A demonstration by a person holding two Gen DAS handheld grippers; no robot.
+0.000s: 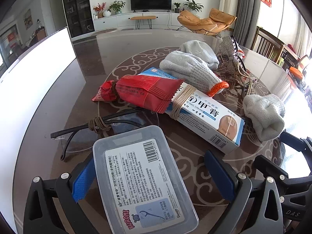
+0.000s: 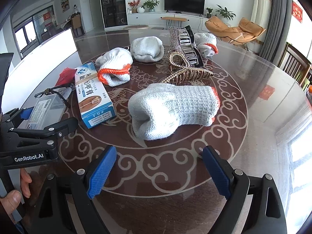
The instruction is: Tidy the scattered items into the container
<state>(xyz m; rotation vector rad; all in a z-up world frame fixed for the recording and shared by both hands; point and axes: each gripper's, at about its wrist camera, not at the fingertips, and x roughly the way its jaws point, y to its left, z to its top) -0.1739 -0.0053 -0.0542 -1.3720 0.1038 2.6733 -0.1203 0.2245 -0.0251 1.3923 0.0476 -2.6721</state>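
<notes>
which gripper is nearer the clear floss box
Left. The left gripper has the floss box between its open fingers; the right gripper is off to its right, facing a glove.

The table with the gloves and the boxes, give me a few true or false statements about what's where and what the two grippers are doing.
1. The left gripper has the clear floss-pick box between its fingers. True.
2. The right gripper is shut on a glove. False: it is open and holds nothing; the nearest glove lies ahead of it.
3. A rubber band circles the nail cream box. True.
4. The red snack packet lies under the nail cream box. False: it rests on top of it.
5. The hair claws lie among the gloves. True.
</notes>
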